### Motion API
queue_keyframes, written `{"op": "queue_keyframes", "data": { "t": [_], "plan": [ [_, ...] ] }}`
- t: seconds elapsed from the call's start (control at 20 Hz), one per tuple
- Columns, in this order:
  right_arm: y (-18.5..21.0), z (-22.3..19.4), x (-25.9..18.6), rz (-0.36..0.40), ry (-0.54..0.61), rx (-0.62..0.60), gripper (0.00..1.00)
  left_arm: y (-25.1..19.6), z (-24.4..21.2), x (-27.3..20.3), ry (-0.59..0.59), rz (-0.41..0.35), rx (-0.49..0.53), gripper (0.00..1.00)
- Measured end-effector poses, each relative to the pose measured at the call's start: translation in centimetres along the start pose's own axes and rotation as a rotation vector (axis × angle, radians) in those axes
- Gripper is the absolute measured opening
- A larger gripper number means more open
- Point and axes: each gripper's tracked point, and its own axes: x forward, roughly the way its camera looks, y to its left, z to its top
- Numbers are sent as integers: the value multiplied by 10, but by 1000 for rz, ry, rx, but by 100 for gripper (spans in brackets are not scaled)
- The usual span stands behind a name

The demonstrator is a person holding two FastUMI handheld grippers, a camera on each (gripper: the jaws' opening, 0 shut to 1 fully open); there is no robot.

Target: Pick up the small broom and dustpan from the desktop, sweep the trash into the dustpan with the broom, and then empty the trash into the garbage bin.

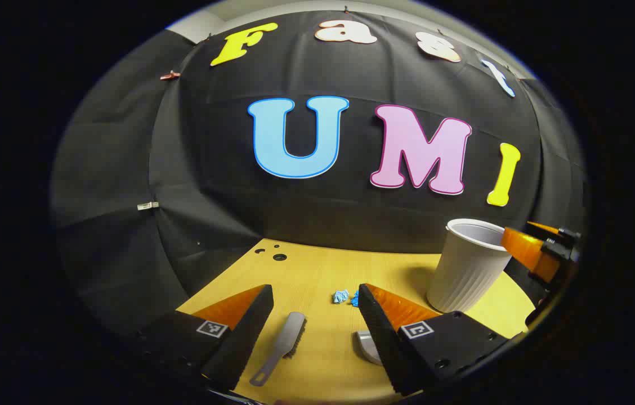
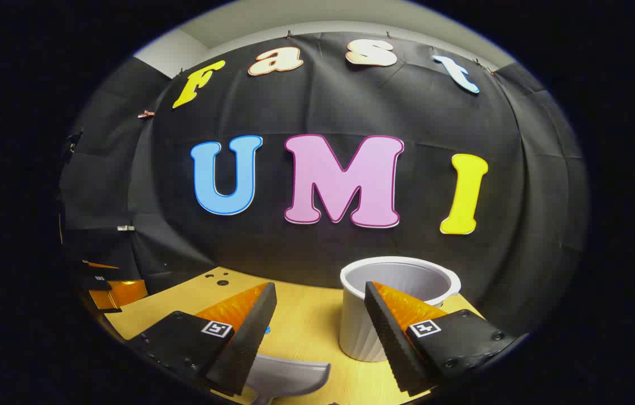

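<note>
My left gripper (image 1: 314, 332) hangs spread and empty above the small grey plastic broom (image 1: 282, 347) lying flat on the yellow wooden desktop (image 1: 317, 270). I should drop straight down and pinch its handle. My right gripper (image 2: 320, 332), equally spread, hovers over the grey plastic dustpan (image 2: 289, 378) beside the white ribbed garbage bin (image 2: 360, 326); blue crumpled trash (image 1: 341, 296) lies ahead.

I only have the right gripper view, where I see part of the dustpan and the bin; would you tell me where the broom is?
Observer: The broom lies flat on the desk, between the open left gripper's fingers.
Operator: Thanks. Where is the trash?
Observer: Blue crumpled scraps lie beyond the broom, left of the bin.
Operator: Is anything held yet?
Observer: No. The left gripper holds nothing, and its view shows the right gripper by the bin's rim.
</note>
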Motion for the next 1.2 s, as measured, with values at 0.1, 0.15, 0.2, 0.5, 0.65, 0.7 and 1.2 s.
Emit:
{"op": "queue_keyframes", "data": {
  "t": [0.1, 0.15, 0.2, 0.5, 0.65, 0.7, 1.2],
  "plan": [
    [3, -11, 3, 12, 34, 5, 97, 9, -7, 3, 19, 31, -16, 95],
    [7, -20, 4, 25, 61, 1, 98, 13, -9, 3, 24, 43, -24, 95],
    [10, -27, 5, 35, 87, -11, 98, 15, -11, 3, 30, 50, -32, 95],
    [25, -38, 0, 73, 114, 12, 98, 30, -31, 3, 92, 75, -86, 96],
    [33, -45, -1, 96, 141, 36, 98, 35, -35, 3, 105, 87, -87, 95],
    [34, -49, -1, 100, 153, 45, 98, 36, -38, 3, 114, 89, -83, 95],
    [32, -76, -4, 97, 223, 91, 98, 60, -91, 14, 351, 93, -40, 96]
  ]
}}
